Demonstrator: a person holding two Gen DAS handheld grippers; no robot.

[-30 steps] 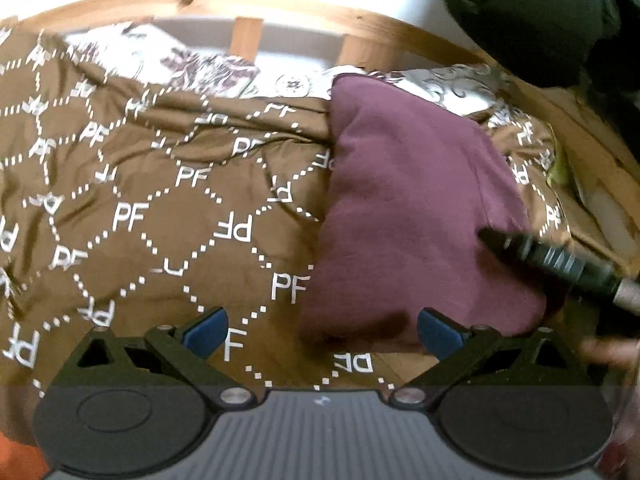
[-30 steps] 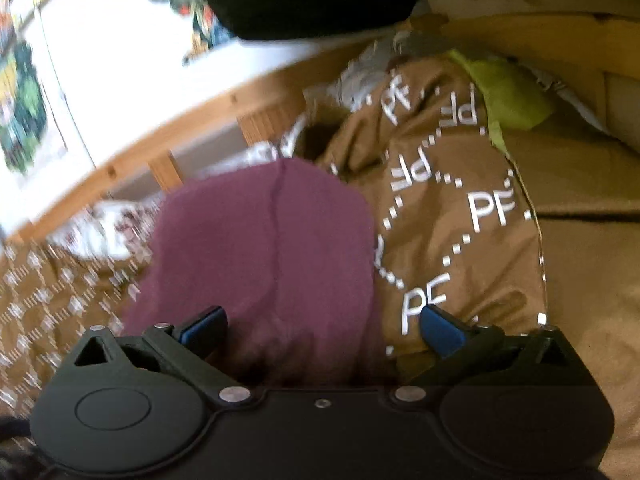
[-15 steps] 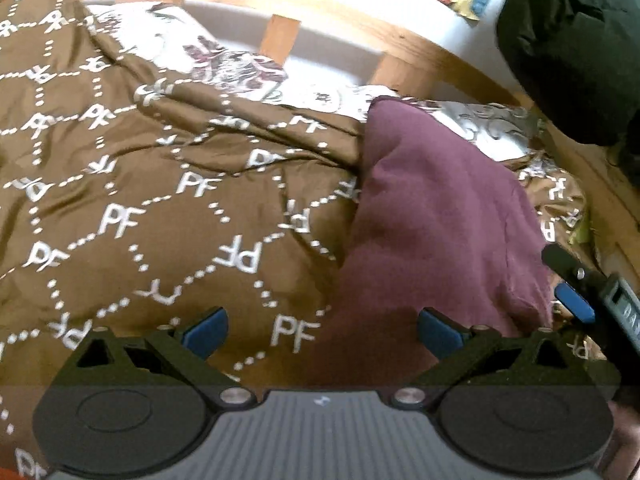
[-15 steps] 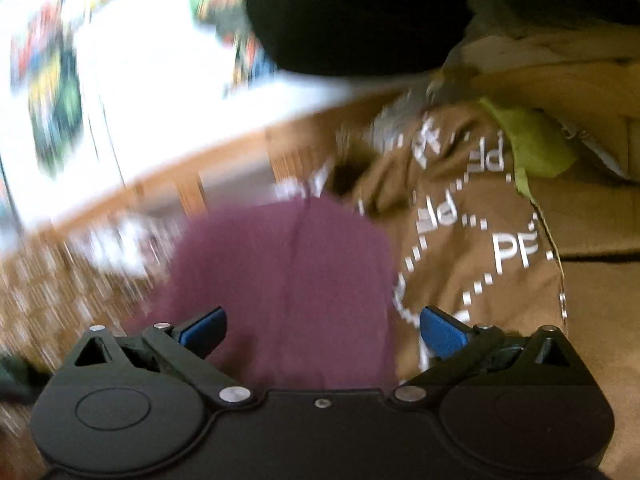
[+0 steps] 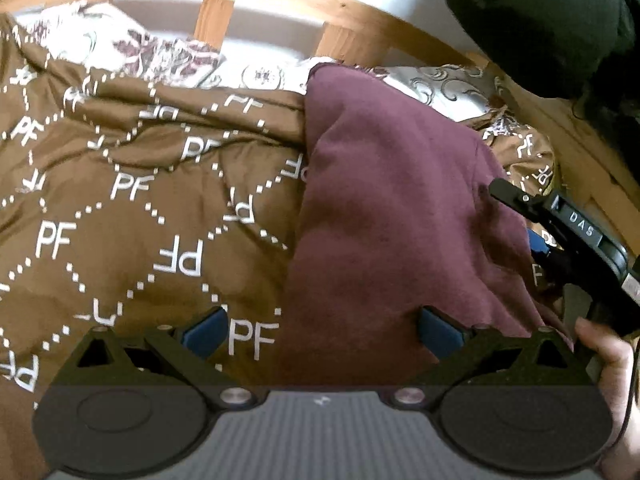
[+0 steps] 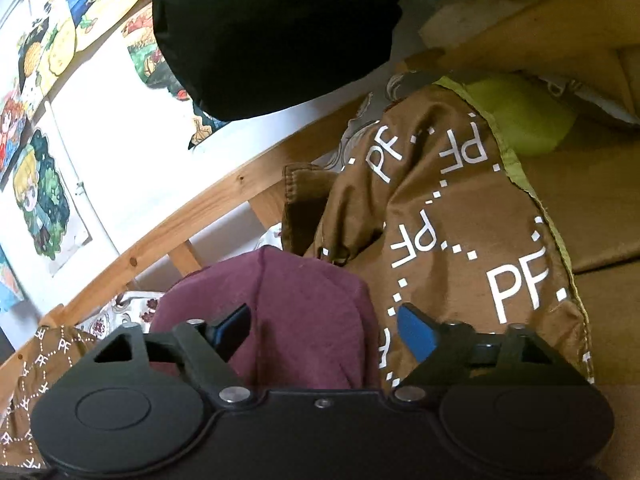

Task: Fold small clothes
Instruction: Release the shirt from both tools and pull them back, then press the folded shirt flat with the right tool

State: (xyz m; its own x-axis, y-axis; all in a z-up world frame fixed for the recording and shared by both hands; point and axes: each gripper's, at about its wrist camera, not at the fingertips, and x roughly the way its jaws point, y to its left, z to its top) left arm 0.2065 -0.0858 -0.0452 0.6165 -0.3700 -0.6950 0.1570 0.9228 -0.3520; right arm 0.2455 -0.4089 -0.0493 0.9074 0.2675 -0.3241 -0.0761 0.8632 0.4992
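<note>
My right gripper (image 6: 322,330) has just been narrowing its blue-padded jaws, not yet pressing the soft maroon folded garment (image 6: 280,312) bulging between them. My left gripper (image 5: 320,330) gapes wide over that cloth's near edge on the glossy brown lettered quilt (image 5: 132,208).

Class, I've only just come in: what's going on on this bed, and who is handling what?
A person holds a gripper in each hand over a maroon garment lying on a brown bedspread. The left gripper hangs open at the garment's near edge, gripping nothing. The right gripper is at its right-hand edge; its fingers have just been closing, with cloth between them but not yet pinched. No fold is under way yet.
</note>
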